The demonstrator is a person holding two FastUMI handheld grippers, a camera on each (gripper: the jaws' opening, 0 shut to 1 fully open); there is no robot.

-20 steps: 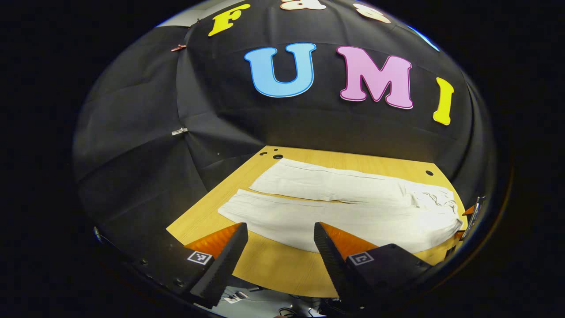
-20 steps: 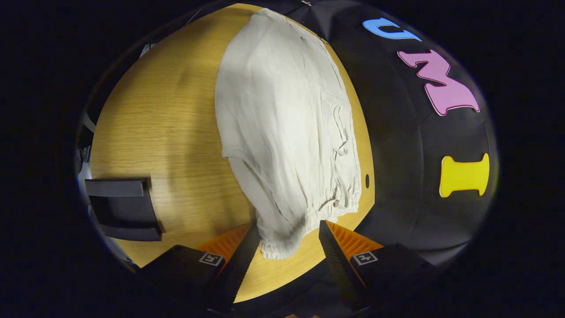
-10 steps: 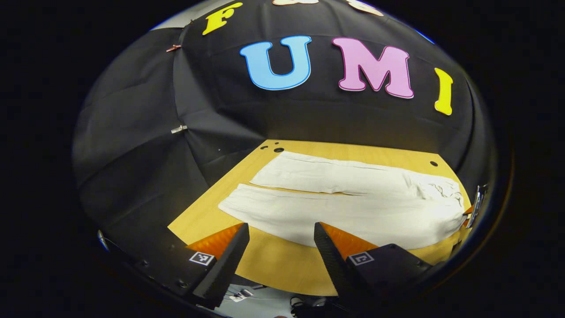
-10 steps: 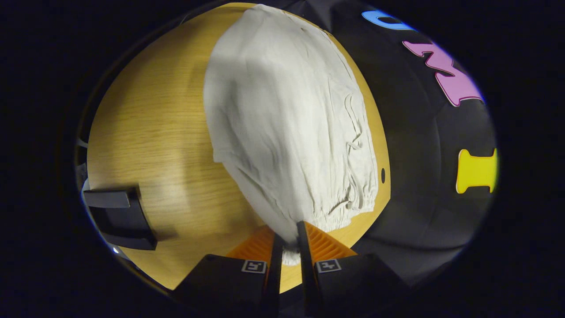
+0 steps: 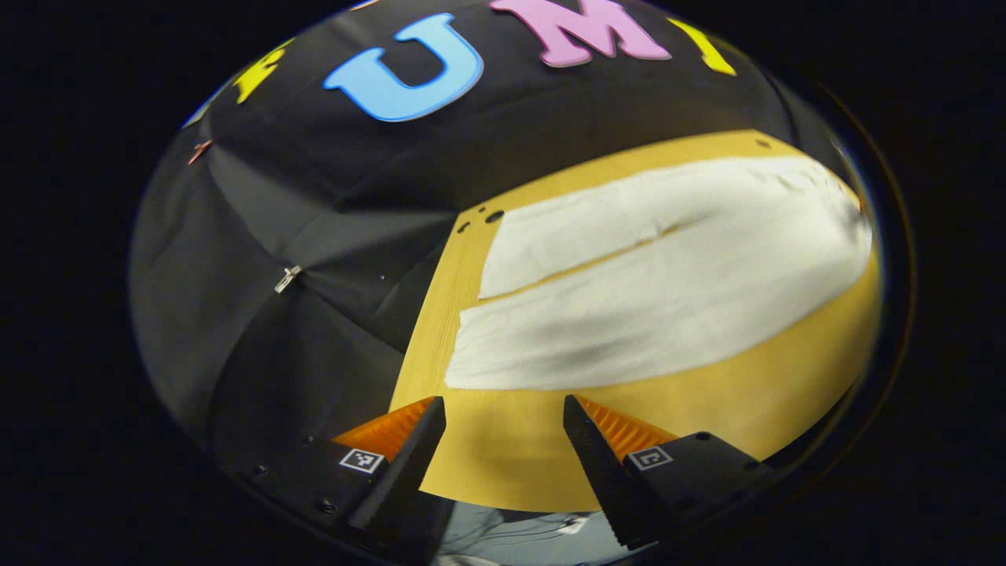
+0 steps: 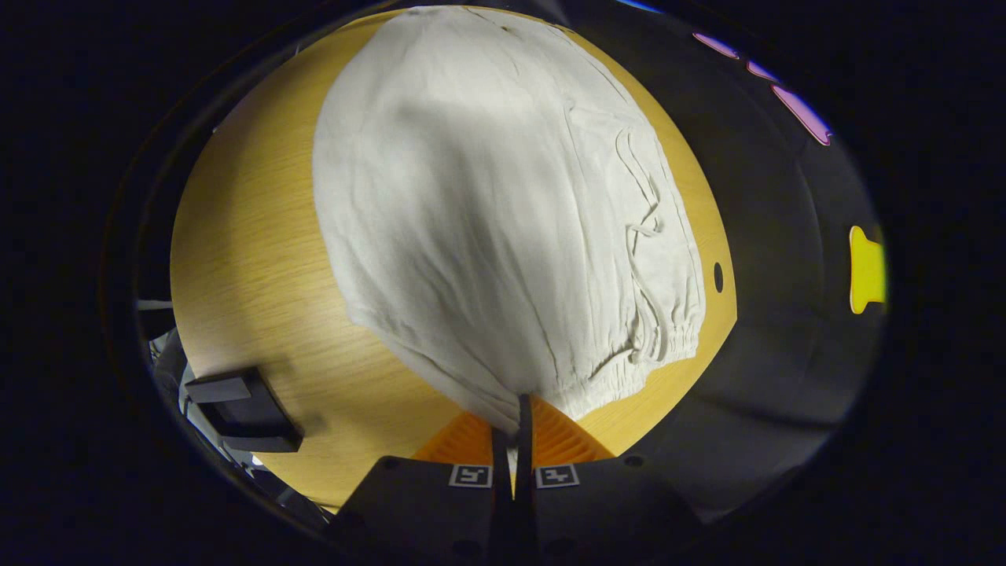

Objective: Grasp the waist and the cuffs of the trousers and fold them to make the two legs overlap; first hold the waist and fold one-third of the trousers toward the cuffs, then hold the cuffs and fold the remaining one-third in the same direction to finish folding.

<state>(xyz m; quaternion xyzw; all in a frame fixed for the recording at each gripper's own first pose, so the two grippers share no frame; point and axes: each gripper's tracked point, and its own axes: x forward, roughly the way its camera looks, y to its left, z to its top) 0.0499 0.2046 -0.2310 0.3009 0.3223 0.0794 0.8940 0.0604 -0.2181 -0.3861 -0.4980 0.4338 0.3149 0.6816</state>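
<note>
Right gripper (image 6: 512, 417): pinching trousers (image 6: 503, 220) at waist, anchoring that end; left gripper (image 5: 503, 413): spread, short of near cuff (image 5: 471, 365), poised to grasp.

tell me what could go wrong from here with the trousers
1. The right gripper pinches only a corner of the waistband; the thin cloth may slip out when lifted.
2. The left gripper is open and short of the near cuff, so lifting the waist alone could drag the white trousers askew.
3. The far leg's cuff lies at the table edge and may slide off.
</note>
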